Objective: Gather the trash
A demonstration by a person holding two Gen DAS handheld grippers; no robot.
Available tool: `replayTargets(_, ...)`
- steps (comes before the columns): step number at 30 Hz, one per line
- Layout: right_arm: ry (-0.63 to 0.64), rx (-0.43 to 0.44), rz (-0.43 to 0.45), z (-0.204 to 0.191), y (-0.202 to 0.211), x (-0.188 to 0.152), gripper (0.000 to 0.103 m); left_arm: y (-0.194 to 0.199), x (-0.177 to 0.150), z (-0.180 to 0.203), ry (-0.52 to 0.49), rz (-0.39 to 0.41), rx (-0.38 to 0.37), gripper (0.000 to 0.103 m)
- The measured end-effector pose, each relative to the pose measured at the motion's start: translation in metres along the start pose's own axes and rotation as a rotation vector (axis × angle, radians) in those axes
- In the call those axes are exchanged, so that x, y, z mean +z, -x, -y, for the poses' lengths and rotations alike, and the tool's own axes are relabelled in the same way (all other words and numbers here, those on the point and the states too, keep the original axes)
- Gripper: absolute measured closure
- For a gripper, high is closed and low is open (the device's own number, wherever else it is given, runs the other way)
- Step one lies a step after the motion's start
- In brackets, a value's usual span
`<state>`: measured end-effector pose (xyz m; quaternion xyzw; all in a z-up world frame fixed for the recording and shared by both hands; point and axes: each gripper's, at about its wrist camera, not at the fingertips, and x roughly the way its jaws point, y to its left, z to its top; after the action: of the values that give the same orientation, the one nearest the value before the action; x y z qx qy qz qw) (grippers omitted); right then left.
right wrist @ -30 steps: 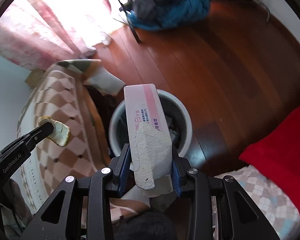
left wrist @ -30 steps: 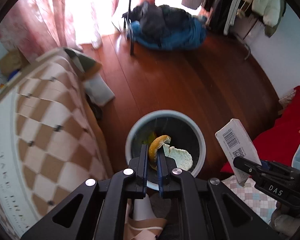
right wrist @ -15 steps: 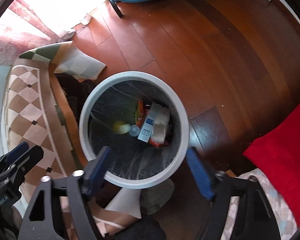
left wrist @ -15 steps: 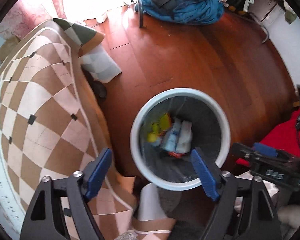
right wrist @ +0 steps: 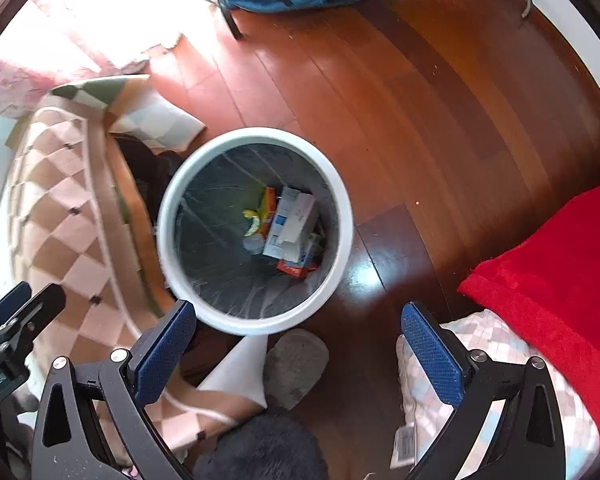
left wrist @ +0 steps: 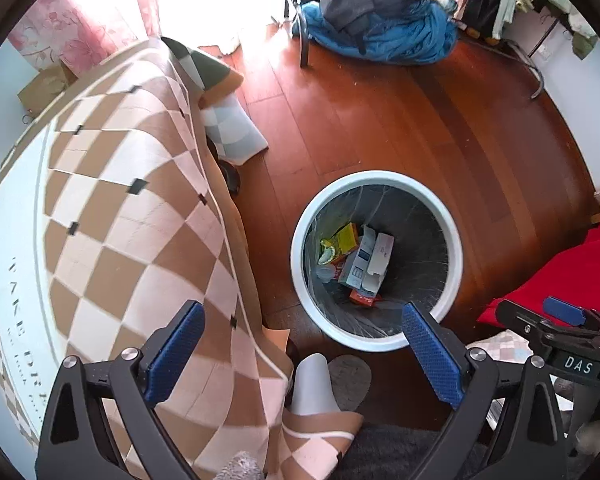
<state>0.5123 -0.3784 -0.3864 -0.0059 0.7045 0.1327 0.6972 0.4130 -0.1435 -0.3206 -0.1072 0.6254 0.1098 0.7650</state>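
Note:
A round pale-blue trash bin (left wrist: 456, 240) stands on the wooden floor; it also shows in the right wrist view (right wrist: 344, 208). Inside lie a white and blue carton (left wrist: 370, 260), a yellow peel (left wrist: 328, 250) and other wrappers; the carton (right wrist: 294, 222) and peel (right wrist: 253, 222) show in the right wrist view too. My left gripper (left wrist: 304, 350) is open and empty, above the bin's near rim. My right gripper (right wrist: 298, 350) is open and empty, just near of the bin. The right gripper's body (left wrist: 560, 332) shows at the right of the left wrist view.
A checkered brown and cream blanket (left wrist: 112, 220) covers the furniture left of the bin. A red cushion (right wrist: 552, 264) lies to the right. A blue pile of clothes (left wrist: 380, 36) sits far across the wooden floor (left wrist: 440, 120). A grey slipper (right wrist: 296, 360) lies near the bin.
One second ago the left gripper held a peel and the right held a carton. Both opened and both items dropped into the bin. Both grippers have since shifted slightly over the bin.

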Motion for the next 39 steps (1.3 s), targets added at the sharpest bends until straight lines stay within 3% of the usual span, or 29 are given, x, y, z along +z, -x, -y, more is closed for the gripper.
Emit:
replayTargets(25,0.115,0.208,0.258,-0.048,0.255,-0.113,0.000,0.226,-0.063,-0.013,-0.081,0.237,-0.202,0.002)
replayTargets(31,0.150,0.257,0.272,-0.056,0.292,-0.133,0.000,0.254,-0.075,-0.021,-0.077,0.233,-0.271,0.002)
replayTargets(39,0.194,0.291,0.269,-0.067,0.316,-0.149,0.000,0.280,-0.085,-0.029,-0.083,0.256,-0.293,0.002)
